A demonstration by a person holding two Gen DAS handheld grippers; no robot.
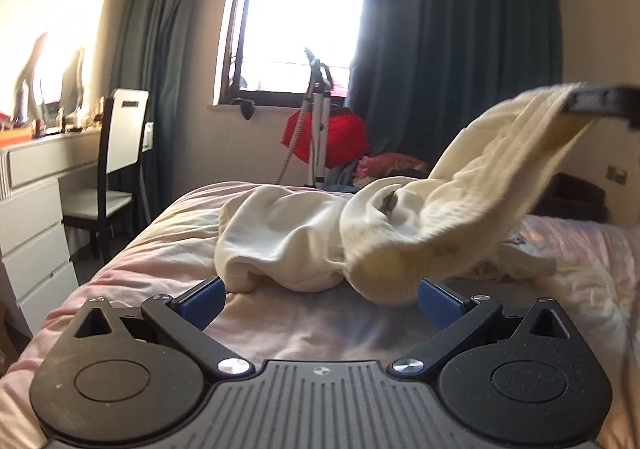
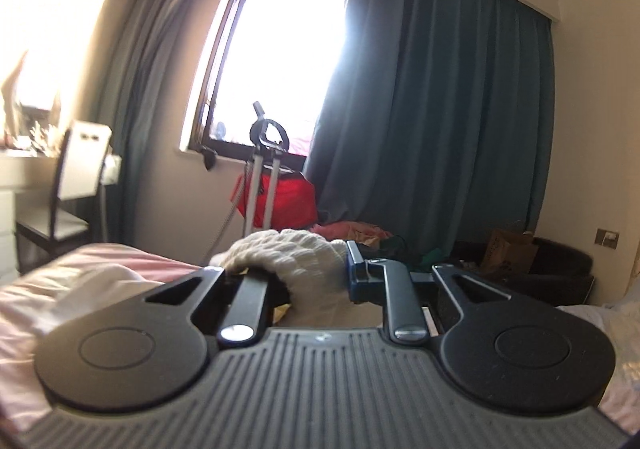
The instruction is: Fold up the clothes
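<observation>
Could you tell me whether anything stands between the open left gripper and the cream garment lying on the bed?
Nothing visible does. The left gripper is open and low over the pink bed cover, with only bare cover between its blue pads and the cream garment just ahead. The right gripper holds the garment's ribbed end up to the right, clear of that path.

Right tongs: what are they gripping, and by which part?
The right tongs are shut on the cream knitted sweater, gripping its ribbed edge. The left tongs are open, holding nothing.
</observation>
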